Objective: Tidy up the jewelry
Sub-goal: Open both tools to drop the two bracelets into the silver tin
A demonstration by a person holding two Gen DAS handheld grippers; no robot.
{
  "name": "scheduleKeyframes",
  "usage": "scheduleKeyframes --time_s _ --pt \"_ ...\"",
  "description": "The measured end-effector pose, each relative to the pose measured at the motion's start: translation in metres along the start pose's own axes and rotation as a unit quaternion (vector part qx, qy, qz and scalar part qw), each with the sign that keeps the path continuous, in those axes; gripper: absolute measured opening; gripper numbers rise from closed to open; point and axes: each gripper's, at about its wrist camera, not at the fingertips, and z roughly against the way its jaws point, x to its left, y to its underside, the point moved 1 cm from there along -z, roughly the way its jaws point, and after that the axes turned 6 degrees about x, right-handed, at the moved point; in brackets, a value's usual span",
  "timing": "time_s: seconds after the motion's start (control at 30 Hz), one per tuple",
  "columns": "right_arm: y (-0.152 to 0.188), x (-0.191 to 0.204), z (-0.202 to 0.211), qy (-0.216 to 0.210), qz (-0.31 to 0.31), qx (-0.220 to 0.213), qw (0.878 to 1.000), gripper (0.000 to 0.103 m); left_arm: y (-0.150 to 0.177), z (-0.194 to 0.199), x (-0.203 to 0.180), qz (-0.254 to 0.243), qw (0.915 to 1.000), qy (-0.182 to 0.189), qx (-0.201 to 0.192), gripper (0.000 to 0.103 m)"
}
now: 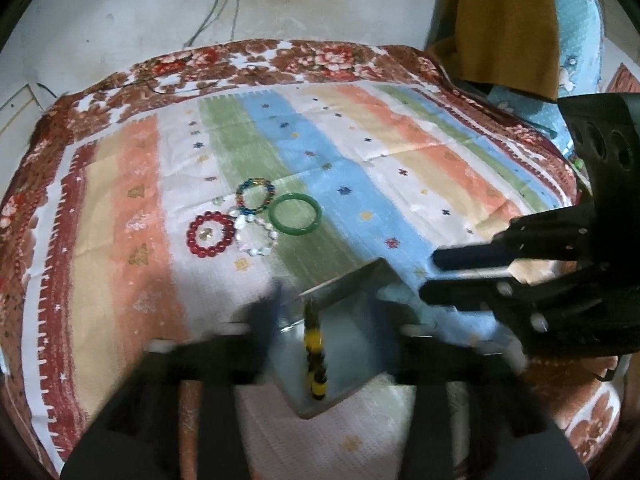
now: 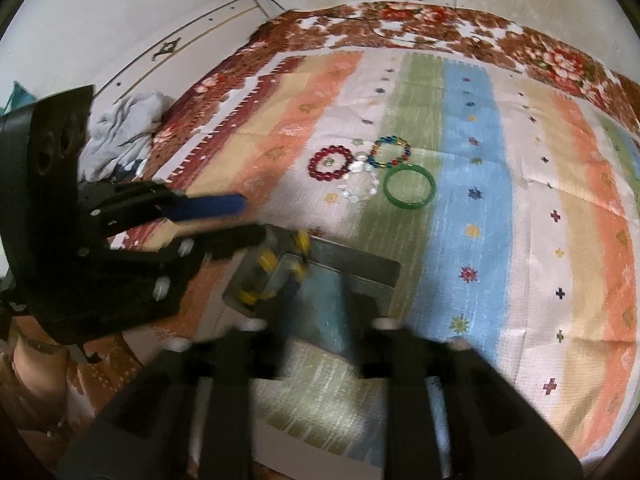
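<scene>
A clear plastic box (image 1: 344, 320) lies on the striped cloth, with a yellow-and-black bead bracelet (image 1: 316, 360) in it. My left gripper (image 1: 332, 312) is open, its fingers either side of the box. My right gripper (image 2: 320, 300) is open over the same box (image 2: 340, 276), where the yellow beads (image 2: 264, 268) show at its left. The right gripper reaches in from the right in the left wrist view (image 1: 452, 276). Farther off lie a red bead bracelet (image 1: 211, 234), a multicoloured one (image 1: 255, 196), a white one (image 1: 256, 236) and a green bangle (image 1: 295, 214).
A floral blanket (image 1: 240, 64) lies under the cloth against a white wall. A brown cloth (image 1: 504, 24) hangs over a blue bundle at the far right. A grey rag (image 2: 120, 132) lies off the bed's left side.
</scene>
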Motion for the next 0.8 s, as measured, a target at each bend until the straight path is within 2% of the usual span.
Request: scheduleKeyframes --time_s 0.27,0.67,0.8 --pt "-0.005 -0.016 -0.001 0.016 -0.024 -0.005 1.000 0.050 -0.002 -0.004 0.024 0.025 0.9991 -0.034 0.000 0.052" --pt "-0.014 -0.026 -0.008 0.027 -0.037 -0.002 0.999 0.054 -0.008 -0.016 0.056 0.058 0.9966 -0.057 0.017 0.053" --pt "-0.020 -0.028 -0.011 0.034 -0.040 -0.004 0.999 0.061 -0.010 -0.022 0.065 0.066 0.9956 -0.062 0.024 0.053"
